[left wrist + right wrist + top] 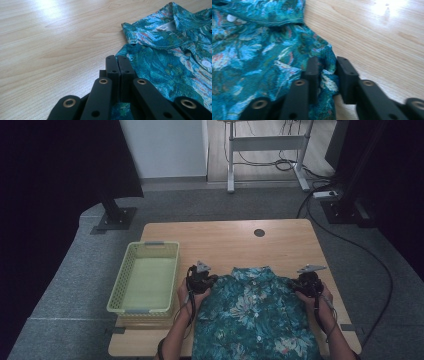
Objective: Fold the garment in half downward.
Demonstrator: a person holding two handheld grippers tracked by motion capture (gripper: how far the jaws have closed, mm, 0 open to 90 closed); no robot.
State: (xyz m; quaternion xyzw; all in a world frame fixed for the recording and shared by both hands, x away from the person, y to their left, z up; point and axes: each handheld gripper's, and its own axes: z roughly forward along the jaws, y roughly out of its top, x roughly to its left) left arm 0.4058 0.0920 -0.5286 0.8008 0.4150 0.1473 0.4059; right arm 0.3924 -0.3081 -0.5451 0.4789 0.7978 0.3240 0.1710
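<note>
A teal floral shirt (255,315) lies buttoned and face up on the wooden table (235,240), collar toward the far side and hem over the near edge. At the shirt's left shoulder my left gripper (214,279) has its jaws pressed together at the fabric's edge (117,58), with cloth showing beneath them. The shirt (170,62) spreads to the right of those jaws. My right gripper (296,285) is at the other shoulder. Its jaws (328,65) stand apart, and a bunched fold of the shirt (257,50) rises between them.
A pale green plastic basket (120,285) stands with nothing in it at the table's left edge, close to my left hand. A round dark cable hole (259,232) sits near the far edge. Bare wood lies beyond the collar.
</note>
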